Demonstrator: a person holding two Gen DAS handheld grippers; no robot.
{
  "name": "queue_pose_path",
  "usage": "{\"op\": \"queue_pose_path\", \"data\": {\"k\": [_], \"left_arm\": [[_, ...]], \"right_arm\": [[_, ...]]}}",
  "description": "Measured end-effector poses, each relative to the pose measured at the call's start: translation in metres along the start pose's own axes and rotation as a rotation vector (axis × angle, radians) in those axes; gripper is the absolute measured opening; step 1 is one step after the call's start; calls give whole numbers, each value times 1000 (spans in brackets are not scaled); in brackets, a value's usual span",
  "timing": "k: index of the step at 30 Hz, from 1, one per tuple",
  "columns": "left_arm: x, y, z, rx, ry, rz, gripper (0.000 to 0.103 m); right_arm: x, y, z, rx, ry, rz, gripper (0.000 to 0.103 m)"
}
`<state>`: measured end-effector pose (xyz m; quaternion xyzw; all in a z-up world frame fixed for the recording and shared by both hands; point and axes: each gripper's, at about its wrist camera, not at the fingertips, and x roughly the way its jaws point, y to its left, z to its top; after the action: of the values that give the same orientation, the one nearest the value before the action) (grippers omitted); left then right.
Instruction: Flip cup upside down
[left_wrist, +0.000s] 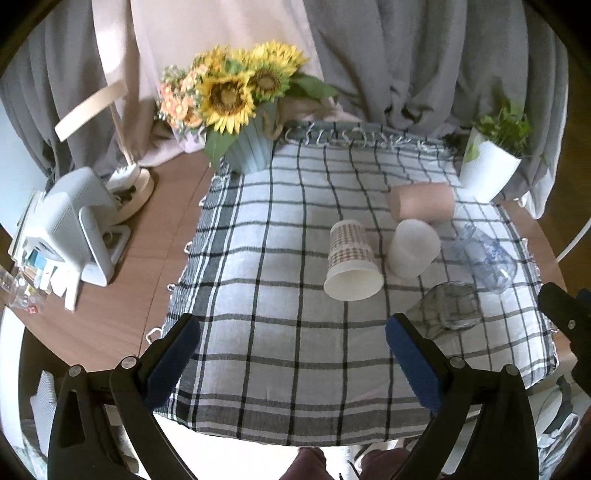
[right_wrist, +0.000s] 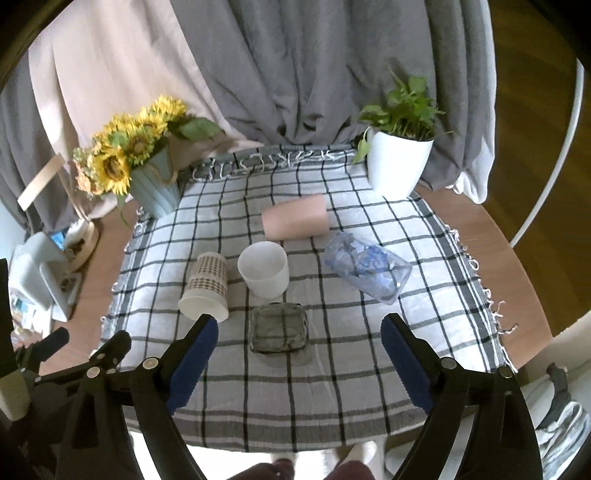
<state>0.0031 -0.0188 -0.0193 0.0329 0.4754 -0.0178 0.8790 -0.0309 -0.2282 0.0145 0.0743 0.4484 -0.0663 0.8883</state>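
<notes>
While the left gripper (left_wrist: 291, 354) hangs wide open and empty over the checked cloth (left_wrist: 258, 332), the paper cup (left_wrist: 352, 260) lies on its side, so nothing is turned yet.

From the right wrist view, the white cup (right_wrist: 264, 269) stands upright, probably the one to flip. The right gripper (right_wrist: 299, 345) is wide open too, holding nothing, above the small glass (right_wrist: 279, 326).

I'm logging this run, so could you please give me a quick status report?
Left gripper and right gripper open, empty. White cup upright, untouched. Clear glass stands just before it.
</notes>
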Motion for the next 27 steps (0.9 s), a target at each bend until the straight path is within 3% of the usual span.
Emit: {"op": "queue_pose_path", "data": {"k": [7, 27], "left_arm": [[-24, -10, -2, 18, -50, -10, 103], [-37, -21, -2, 25, -73, 4, 103]], "right_arm": [[-20, -5, -7, -4, -39, 2, 91], [-36, -14, -12, -19, -75, 0, 91]]}}
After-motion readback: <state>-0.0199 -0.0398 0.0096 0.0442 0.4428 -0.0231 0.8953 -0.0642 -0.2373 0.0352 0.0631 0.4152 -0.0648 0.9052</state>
